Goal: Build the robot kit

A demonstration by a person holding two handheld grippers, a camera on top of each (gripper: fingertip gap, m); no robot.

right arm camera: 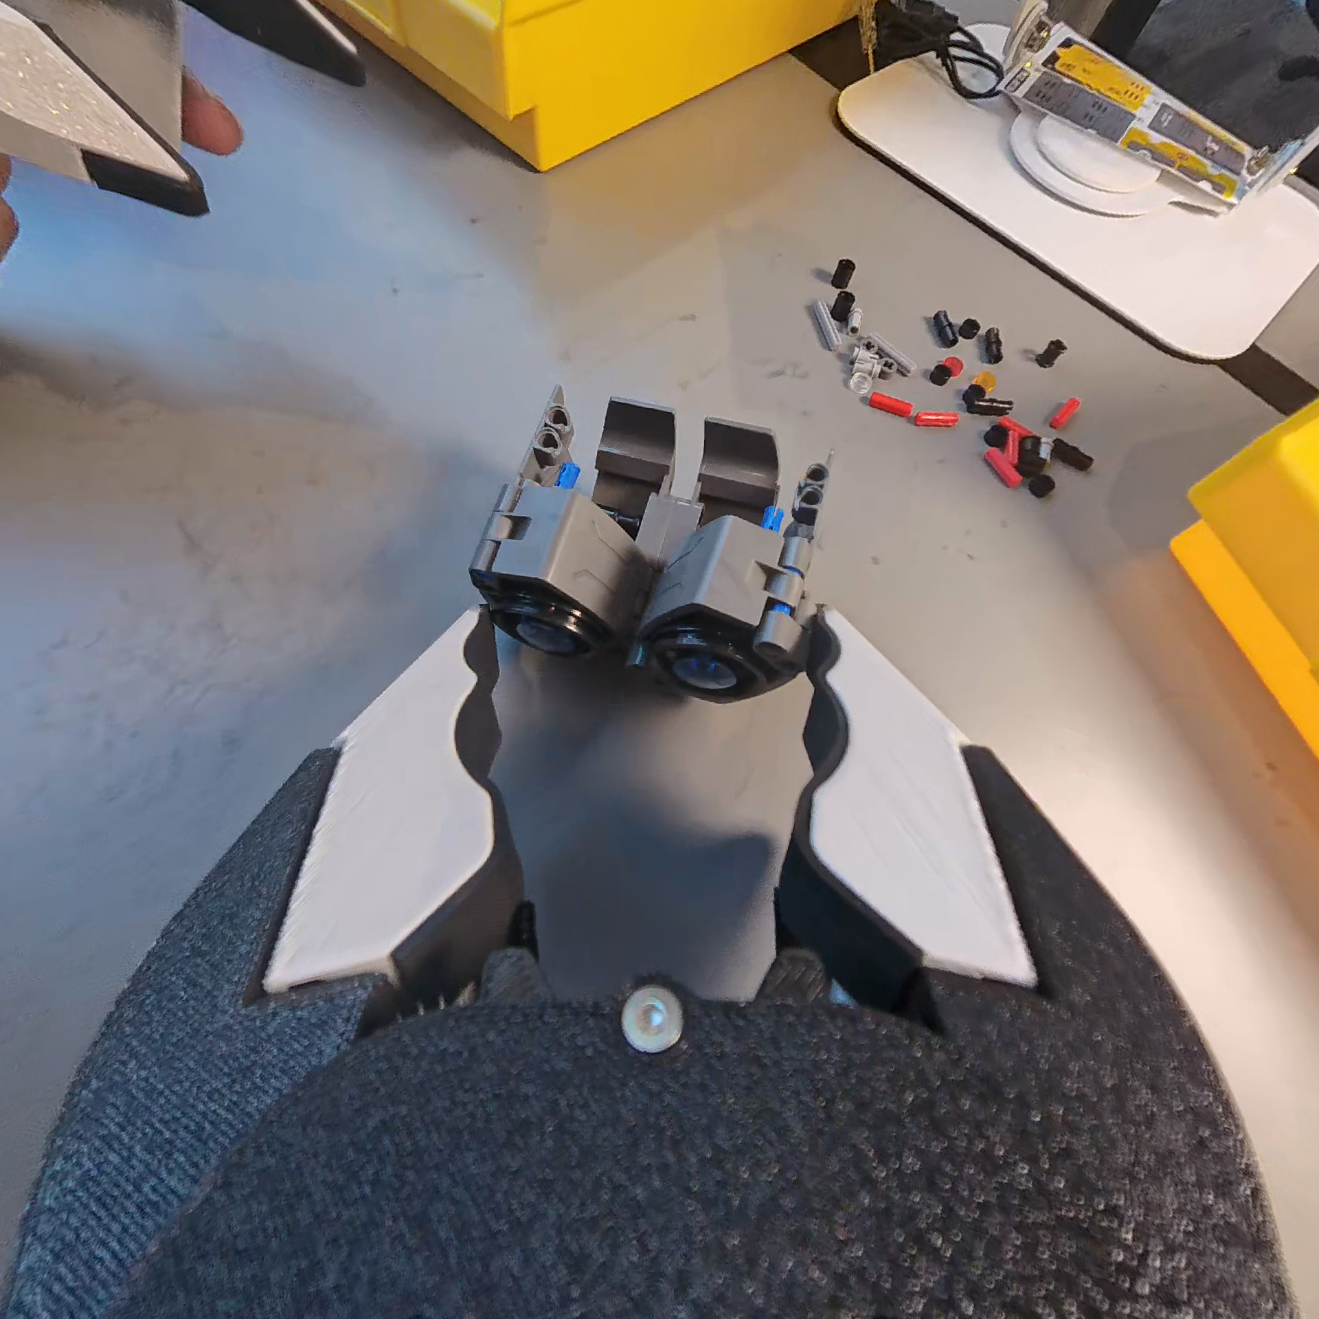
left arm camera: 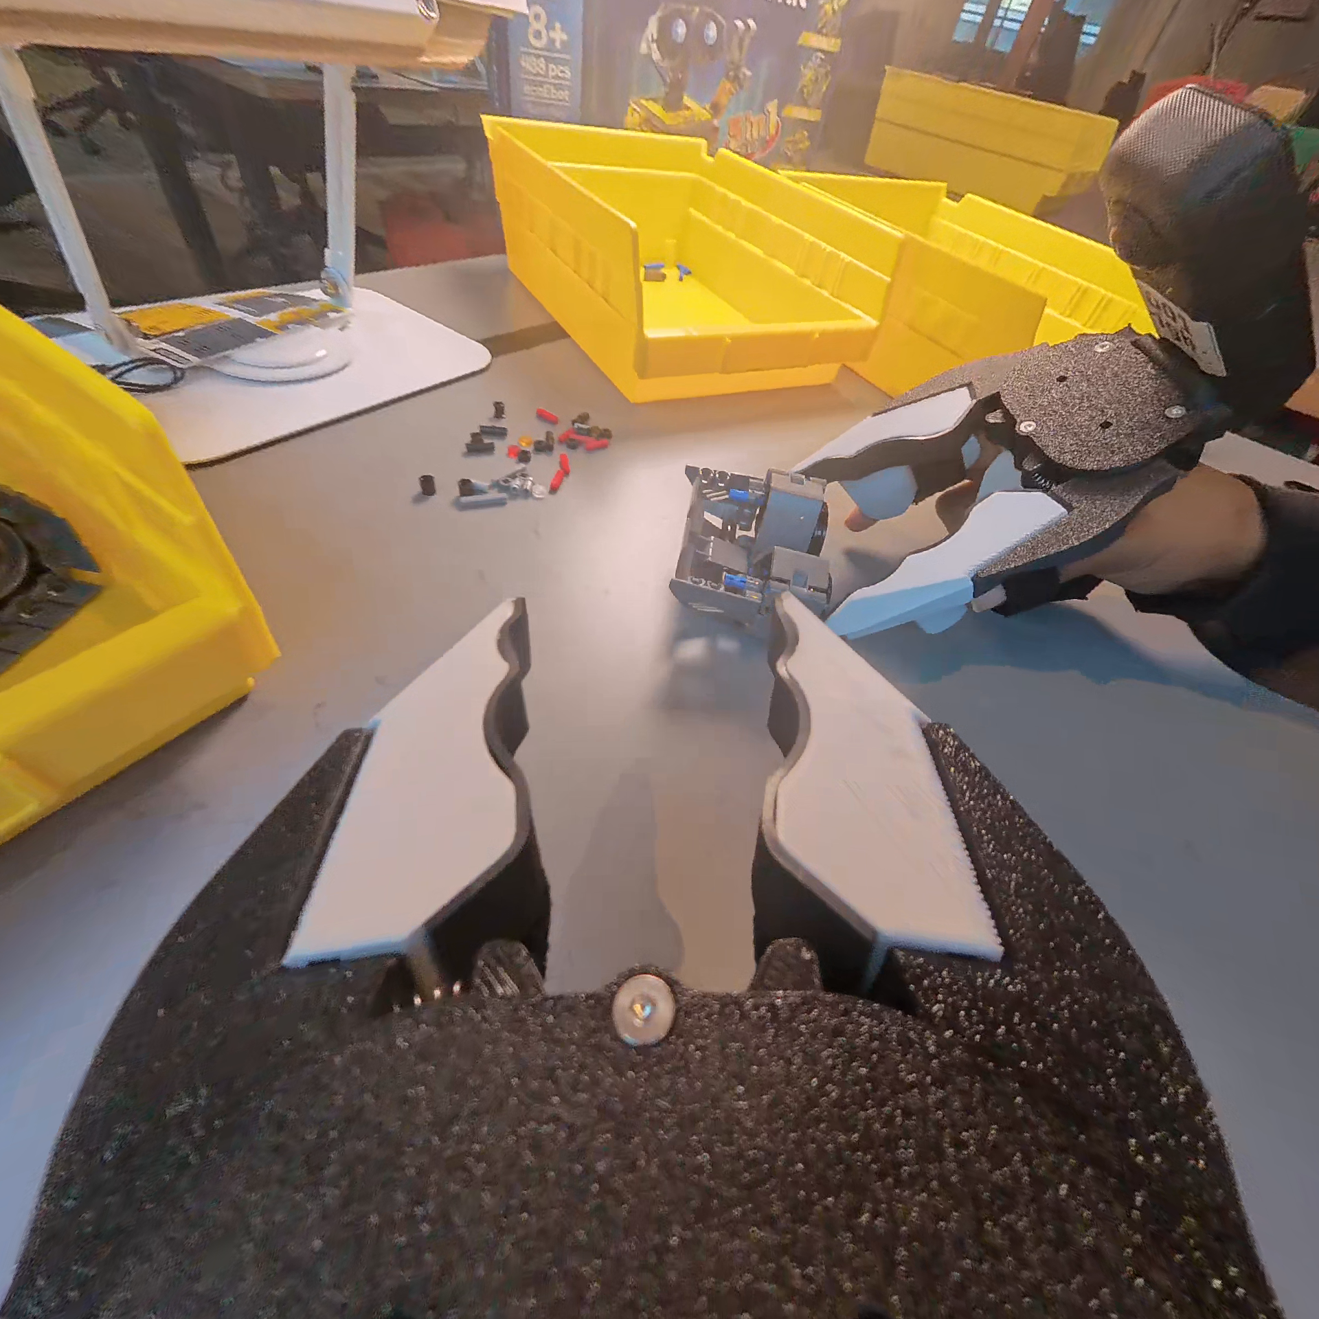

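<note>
Two round black lenses front the grey brick-built binocular head [right arm camera: 635,571], which lies on the grey table [right arm camera: 285,499] between the tips of the wide-open right gripper [right arm camera: 646,628]; contact is unclear. The left gripper [left arm camera: 646,621] gapes empty just beside it. Scattered red, black and grey small pins [right arm camera: 985,385] lie farther right, near yellow plastic bins [left arm camera: 714,285].

- The yellow bin [left arm camera: 107,571] is cut off by the left wrist view's left edge.
- The small loose parts [right arm camera: 985,385] on the bench are too small to identify.
- The left claw [right arm camera: 107,121] is cropped at the right wrist view's corner.
</note>
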